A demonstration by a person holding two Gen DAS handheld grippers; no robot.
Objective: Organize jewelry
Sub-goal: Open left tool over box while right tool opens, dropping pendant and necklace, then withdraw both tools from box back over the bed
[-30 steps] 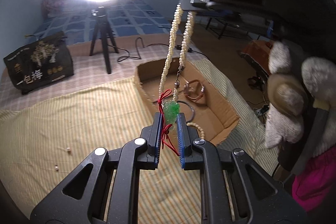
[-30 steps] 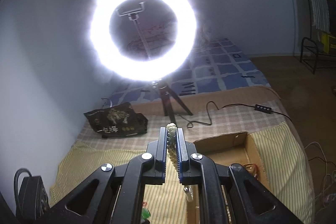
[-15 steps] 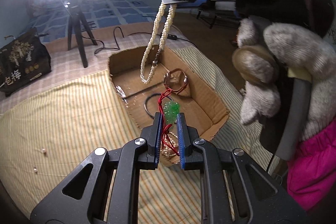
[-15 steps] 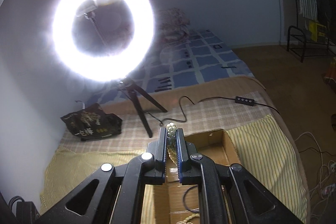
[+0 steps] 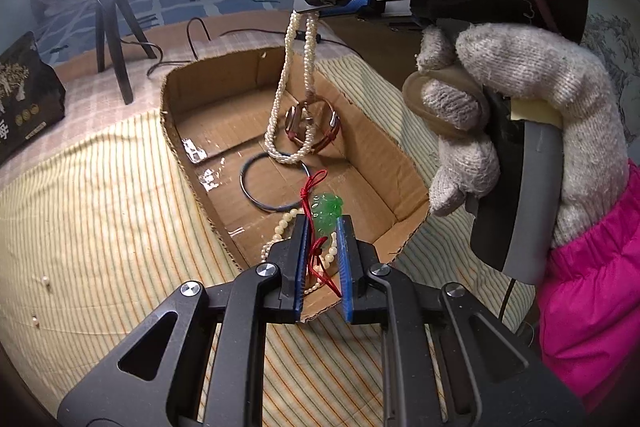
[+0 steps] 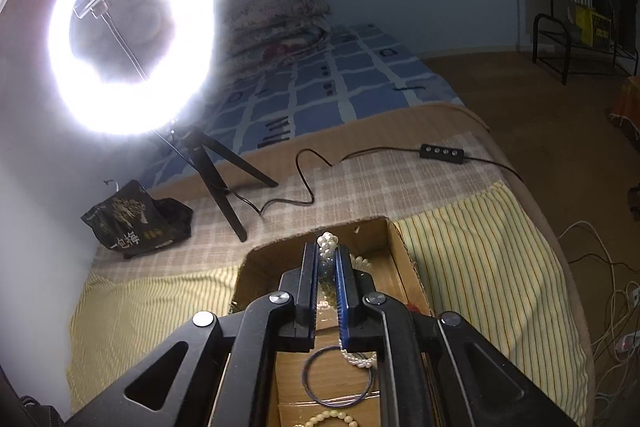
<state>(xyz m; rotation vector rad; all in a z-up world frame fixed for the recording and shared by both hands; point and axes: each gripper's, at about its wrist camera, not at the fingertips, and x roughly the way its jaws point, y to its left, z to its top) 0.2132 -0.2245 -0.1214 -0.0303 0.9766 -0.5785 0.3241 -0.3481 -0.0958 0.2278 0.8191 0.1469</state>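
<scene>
Now both grippers have dropped toward the box (image 5: 404, 163) since a second ago, so the drop-off looks close. Right gripper (image 6: 329, 259) is clamped on the pearl necklace (image 5: 294, 87), its loop hanging just over the bangle (image 5: 276, 183) in the box. Left gripper (image 5: 322, 223) pinches the green pendant (image 5: 328, 213) by its red cord (image 5: 310, 195) above the box's near end. Whether the loop touches the box floor is unclear; beads (image 5: 280, 231) behind the left gripper are partly hidden
</scene>
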